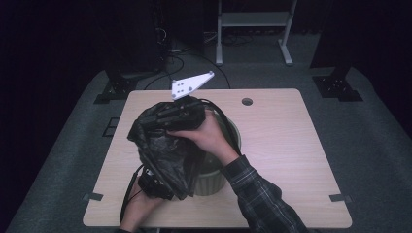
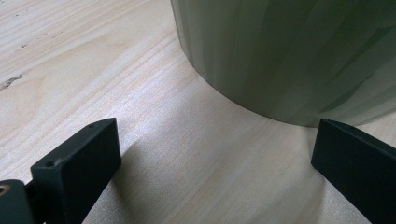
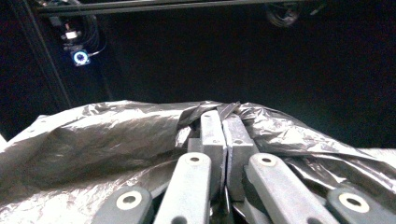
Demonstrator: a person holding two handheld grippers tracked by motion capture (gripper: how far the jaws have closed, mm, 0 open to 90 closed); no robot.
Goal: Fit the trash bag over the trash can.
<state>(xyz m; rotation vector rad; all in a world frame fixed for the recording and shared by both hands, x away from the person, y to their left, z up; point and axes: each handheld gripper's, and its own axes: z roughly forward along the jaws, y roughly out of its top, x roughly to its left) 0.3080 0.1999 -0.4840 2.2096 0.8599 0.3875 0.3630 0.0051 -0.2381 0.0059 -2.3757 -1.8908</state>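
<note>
Fingers of the right gripper are pinching the black bin bag above the green bin on the bench; the left gripper is waiting wide open beside the bin's base. Lining appears underway; next, spreading the bag's mouth over the rim.

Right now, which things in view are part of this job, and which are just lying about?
In the job:
- black plastic bag, pinched in the shut right gripper
- pale green bin
- left gripper, jaws open beside the bin's base

Lying about:
- metal stand on the floor beyond the table
</note>
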